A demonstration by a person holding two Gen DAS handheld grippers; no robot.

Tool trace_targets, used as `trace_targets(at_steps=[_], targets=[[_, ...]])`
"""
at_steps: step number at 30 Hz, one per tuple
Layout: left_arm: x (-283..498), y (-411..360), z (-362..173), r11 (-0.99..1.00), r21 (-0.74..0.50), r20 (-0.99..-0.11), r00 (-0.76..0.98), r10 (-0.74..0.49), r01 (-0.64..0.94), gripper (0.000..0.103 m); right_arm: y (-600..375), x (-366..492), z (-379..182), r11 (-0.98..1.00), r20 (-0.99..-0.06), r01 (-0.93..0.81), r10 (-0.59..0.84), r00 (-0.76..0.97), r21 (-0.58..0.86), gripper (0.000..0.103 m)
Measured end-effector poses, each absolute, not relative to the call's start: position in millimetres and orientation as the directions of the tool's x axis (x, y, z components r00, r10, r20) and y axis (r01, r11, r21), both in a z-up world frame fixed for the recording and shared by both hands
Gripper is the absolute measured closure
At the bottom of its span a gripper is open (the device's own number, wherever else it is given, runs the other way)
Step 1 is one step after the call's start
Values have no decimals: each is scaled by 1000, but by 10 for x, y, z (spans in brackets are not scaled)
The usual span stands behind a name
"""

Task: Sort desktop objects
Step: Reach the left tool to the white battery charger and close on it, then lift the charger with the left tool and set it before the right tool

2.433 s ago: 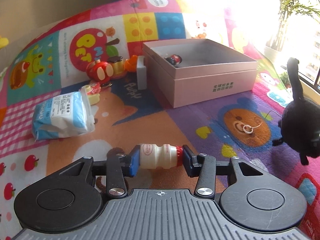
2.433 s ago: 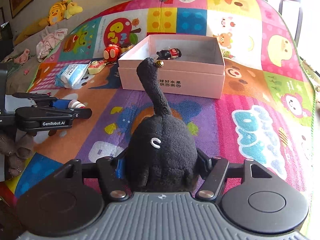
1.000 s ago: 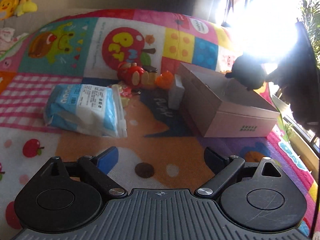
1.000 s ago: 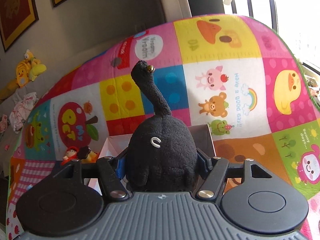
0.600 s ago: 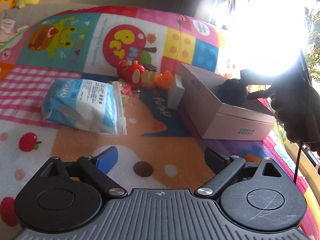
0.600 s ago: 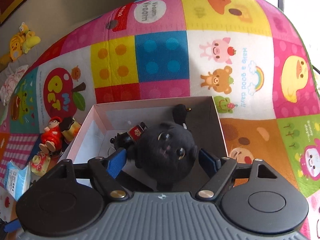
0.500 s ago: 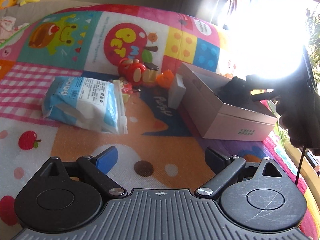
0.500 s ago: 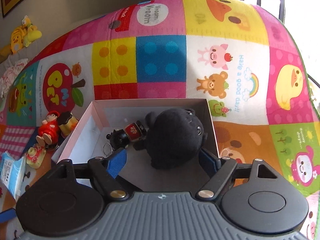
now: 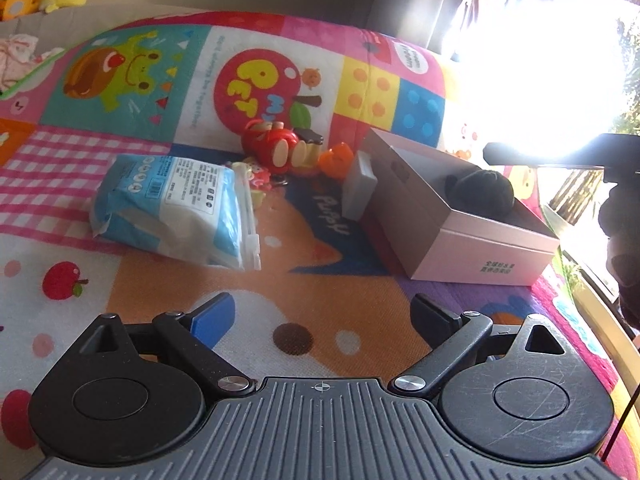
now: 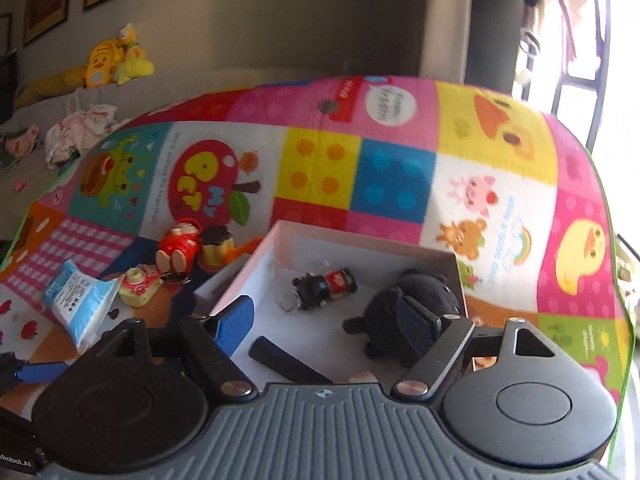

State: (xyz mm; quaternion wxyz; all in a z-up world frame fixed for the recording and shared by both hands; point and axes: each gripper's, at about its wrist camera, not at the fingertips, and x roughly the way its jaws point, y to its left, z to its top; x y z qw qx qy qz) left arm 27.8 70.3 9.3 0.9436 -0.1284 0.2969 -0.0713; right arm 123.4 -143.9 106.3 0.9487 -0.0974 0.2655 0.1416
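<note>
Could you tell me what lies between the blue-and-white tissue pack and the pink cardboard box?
In the left wrist view, a small grey block leans against the pink cardboard box; the blue-and-white tissue pack lies further left.

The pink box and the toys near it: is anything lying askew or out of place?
The red doll lies tipped on its back on the mat, soles up, outside the pink box. A grey block leans tilted against the box's outer wall. Inside, the black plush lies on its side. Nothing looks spilled or damaged.
</note>
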Motion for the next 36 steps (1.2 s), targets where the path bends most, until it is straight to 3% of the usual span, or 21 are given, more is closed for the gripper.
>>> trace_targets(at_steps=[3,6,7,9,15,18,24,25,26,31,36], targets=[[273,687,107,963,-266,-542,819,-188,45,5,-1134,1140,1093,911,-508,-374,242,827,-175,48],[279,645,146,974,-221,-539,825,-167,52,7,-1034,1036,1122,902,-514,-404,278,811,-150,50],[294,607,172,981,-184,-533,832,-154,63,13,-1042,961,1126,898,-512,-415,293,808,-142,50],[371,521,234,990,-106,-522,843,-132,89,25,-1127,749,1092,891,-507,-437,322,799,-123,49],[880,297,404,985,1,-484,862,-151,173,38,-1599,255,760,925,-573,-373,268,774,-71,43],[1284,209,376,981,-25,-524,833,-177,193,48,-1845,110,635,955,-605,-296,221,765,-25,42],[1786,148,254,981,-77,-578,794,-189,177,67,-2105,-52,570,976,-600,-216,168,783,-8,28],[1798,150,245,981,-78,-582,791,-191,180,79,-2124,-51,560,978,-600,-211,165,783,-6,27],[1788,149,242,980,-74,-584,789,-191,182,83,-2137,-41,546,978,-602,-207,164,782,-2,27],[1404,211,346,977,-43,-572,797,-195,208,83,-2168,21,459,981,-620,-193,170,766,31,27],[706,346,533,950,-148,-573,759,-308,274,83,-2192,59,410,982,-629,-183,174,758,51,25]])
